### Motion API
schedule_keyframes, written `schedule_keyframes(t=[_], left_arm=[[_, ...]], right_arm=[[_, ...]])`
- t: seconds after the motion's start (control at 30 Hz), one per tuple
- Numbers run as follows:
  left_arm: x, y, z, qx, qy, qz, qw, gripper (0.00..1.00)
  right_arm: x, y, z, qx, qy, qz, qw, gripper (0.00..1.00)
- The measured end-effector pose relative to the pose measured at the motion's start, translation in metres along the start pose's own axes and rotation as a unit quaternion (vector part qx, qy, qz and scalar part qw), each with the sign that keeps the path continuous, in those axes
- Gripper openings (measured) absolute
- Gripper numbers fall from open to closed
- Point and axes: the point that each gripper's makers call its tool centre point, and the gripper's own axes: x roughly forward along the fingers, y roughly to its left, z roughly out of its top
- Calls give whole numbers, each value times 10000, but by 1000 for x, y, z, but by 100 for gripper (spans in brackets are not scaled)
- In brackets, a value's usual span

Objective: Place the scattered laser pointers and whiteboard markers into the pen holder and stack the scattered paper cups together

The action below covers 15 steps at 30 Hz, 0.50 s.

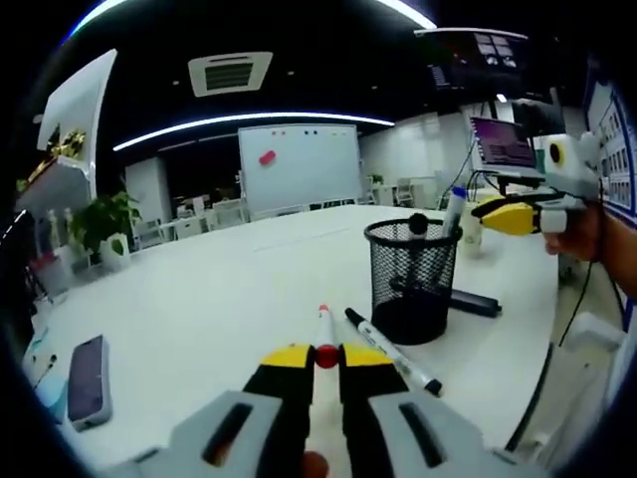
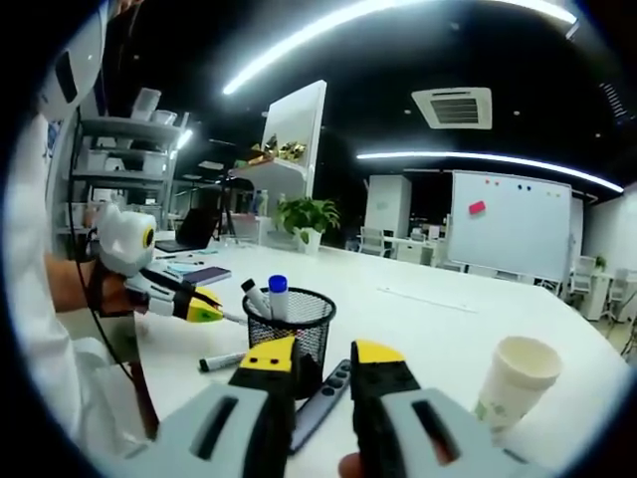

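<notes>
Two grippers work over a white table (image 1: 229,279). Left gripper (image 1: 326,356), seen in the left gripper view, has its yellow-tipped jaws closed on a red-capped marker (image 1: 324,334); the marker's white barrel runs forward from the tips, and its rear end is hidden between the jaws. Just right of these jaws lies a black-capped marker (image 1: 393,351), flat on the table; beyond it stands the mesh pen holder (image 1: 411,279), holding a blue-capped marker (image 1: 453,211) upright and a dark round-ended item that is hard to identify. A long dark object (image 1: 468,302) lies partly hidden behind the holder; a phone (image 1: 88,379) lies far left. Right gripper (image 2: 314,357), in the right gripper view, has its jaws parted with nothing between them; the pen holder sits just ahead and left of its tips, its base hidden by the left jaw. A paper cup (image 2: 514,384) stands to the right of the jaws, its lower part cut off by the gripper body. A whiteboard (image 1: 299,166) stands in the background.
</notes>
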Motion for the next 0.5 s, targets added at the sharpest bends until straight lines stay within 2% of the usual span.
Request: schedule_keyframes(t=[0.37,0.5], left_arm=[[-4,12,16,-71,-254,48,9996,11],[-4,16,18,-99,-243,71,9996,11]], right_arm=[[2,0,0,-20,-6,17,10000,21],[1,-1,-1,-33,8,16,10000,21]])
